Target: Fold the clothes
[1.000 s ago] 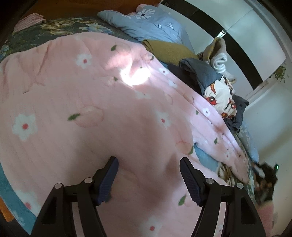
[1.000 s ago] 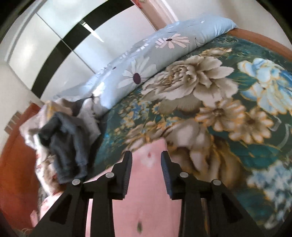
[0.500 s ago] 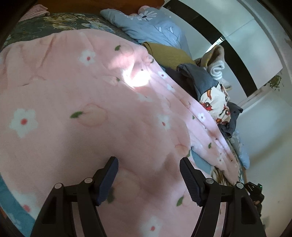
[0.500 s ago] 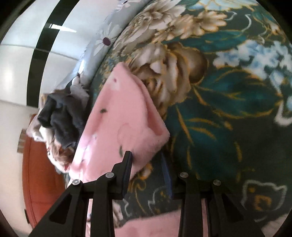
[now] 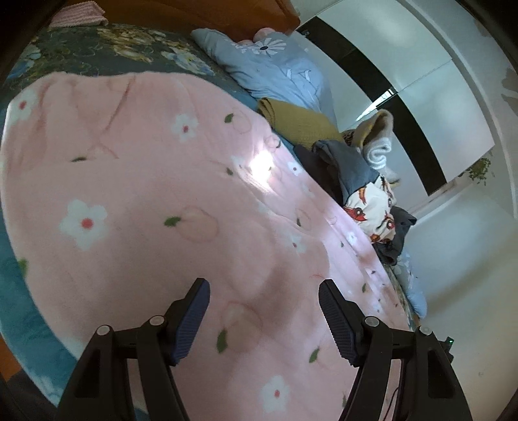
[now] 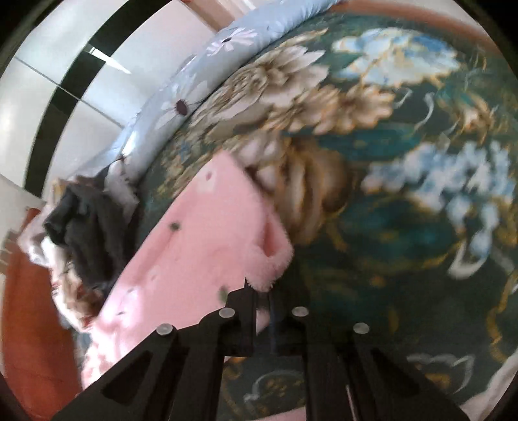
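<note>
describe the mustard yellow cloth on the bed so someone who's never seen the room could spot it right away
Start at the bed with the dark floral cover. Along its far edge lies a pale blue pillow, then a pile of clothes. The mustard cloth sits between them, touching the pink blanket: the only plain yellow-brown, ribbed piece there.

Dark floral bedsheet [image 6: 404,226] covered the bed; blue daisy-print pillow [image 5: 275,68] lay by the wooden headboard [image 5: 194,13]; wardrobe [image 5: 421,81] stood behind.
</note>
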`<act>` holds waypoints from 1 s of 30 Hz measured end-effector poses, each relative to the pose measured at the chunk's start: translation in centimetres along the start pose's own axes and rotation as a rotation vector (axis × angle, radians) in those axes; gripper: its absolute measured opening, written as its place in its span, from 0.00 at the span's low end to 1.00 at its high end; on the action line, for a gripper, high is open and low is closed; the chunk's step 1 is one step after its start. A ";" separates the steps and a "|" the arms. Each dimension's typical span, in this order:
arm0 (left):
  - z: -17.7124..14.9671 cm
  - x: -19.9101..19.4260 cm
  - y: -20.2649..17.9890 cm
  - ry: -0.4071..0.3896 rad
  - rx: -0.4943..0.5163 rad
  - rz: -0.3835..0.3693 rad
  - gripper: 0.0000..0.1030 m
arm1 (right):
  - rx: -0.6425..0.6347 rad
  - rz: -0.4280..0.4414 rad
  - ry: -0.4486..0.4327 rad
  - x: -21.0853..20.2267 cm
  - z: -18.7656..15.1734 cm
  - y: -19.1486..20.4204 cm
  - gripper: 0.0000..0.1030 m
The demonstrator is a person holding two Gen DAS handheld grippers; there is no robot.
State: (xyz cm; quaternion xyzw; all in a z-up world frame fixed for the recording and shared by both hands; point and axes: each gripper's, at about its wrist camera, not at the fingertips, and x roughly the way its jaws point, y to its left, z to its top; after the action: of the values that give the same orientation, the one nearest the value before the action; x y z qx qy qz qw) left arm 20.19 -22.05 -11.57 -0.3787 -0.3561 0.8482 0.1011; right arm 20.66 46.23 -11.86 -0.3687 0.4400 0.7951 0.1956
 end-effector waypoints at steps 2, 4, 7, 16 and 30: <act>0.3 -1.3 0.4 -0.025 0.005 -0.008 0.71 | -0.003 0.040 -0.019 -1.8 -0.6 0.2 0.13; 0.8 -2.3 0.7 -0.048 0.008 -0.009 0.71 | -0.012 0.072 -0.041 -4.1 -1.2 0.5 0.27; 1.8 -4.1 1.8 -0.100 0.014 0.044 0.71 | -0.062 0.097 -0.069 -8.6 -2.9 0.4 0.30; 3.4 -8.0 7.7 -0.208 -0.096 0.171 0.71 | 0.048 0.025 -0.018 -16.7 -9.7 -10.6 0.42; 3.2 -9.9 11.6 -0.252 -0.201 0.176 0.71 | 0.188 0.085 -0.016 -13.2 -11.8 -11.5 0.04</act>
State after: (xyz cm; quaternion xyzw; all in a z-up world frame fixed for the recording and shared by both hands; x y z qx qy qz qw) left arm 25.86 -36.53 -12.34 -0.3073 -0.4143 0.8548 -0.0575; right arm 41.49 42.60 -12.32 -0.3235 0.5265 0.7607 0.1989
